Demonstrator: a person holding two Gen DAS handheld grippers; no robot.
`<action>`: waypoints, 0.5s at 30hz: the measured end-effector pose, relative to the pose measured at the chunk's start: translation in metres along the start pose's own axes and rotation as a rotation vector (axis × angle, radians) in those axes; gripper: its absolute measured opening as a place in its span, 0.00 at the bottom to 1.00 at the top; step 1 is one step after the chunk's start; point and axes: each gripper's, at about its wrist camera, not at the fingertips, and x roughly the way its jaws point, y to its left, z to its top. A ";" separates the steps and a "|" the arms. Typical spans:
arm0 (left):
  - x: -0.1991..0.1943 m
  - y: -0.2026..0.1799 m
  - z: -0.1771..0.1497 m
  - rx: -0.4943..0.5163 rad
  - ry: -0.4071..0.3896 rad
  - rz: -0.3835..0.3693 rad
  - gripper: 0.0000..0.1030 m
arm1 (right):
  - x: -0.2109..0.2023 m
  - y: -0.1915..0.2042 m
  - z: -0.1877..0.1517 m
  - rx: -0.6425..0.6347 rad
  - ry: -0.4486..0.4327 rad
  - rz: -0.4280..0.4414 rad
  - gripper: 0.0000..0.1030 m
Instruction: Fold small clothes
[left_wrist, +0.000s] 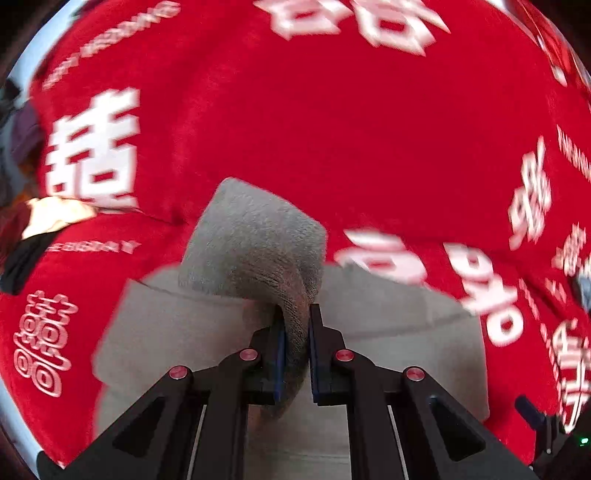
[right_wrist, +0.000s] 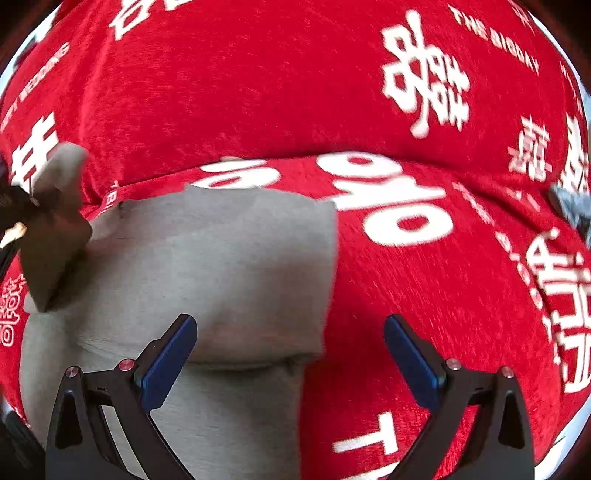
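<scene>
A small grey garment (left_wrist: 369, 350) lies on a red blanket. My left gripper (left_wrist: 294, 332) is shut on a grey fold of this garment (left_wrist: 255, 243) and holds the flap raised above the rest. In the right wrist view the grey garment (right_wrist: 221, 258) lies partly folded, with a crease across its near part. My right gripper (right_wrist: 290, 350) is open and empty, just above the garment's right edge. The left gripper with the lifted flap (right_wrist: 55, 229) shows at the far left of that view.
The red blanket (left_wrist: 295, 110) with white characters and lettering covers the whole surface, with a ridge running across it (right_wrist: 369, 155). A small grey-blue item (right_wrist: 570, 206) lies at the right edge.
</scene>
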 end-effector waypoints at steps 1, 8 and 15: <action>0.010 -0.014 -0.006 0.018 0.022 0.001 0.11 | 0.004 -0.007 -0.001 0.019 0.005 0.007 0.98; 0.064 -0.053 -0.038 0.074 0.141 -0.001 0.12 | 0.009 -0.030 -0.011 0.072 -0.003 0.052 0.98; 0.040 -0.041 -0.049 0.103 0.088 -0.076 0.94 | 0.003 -0.042 -0.014 0.103 -0.020 0.090 0.98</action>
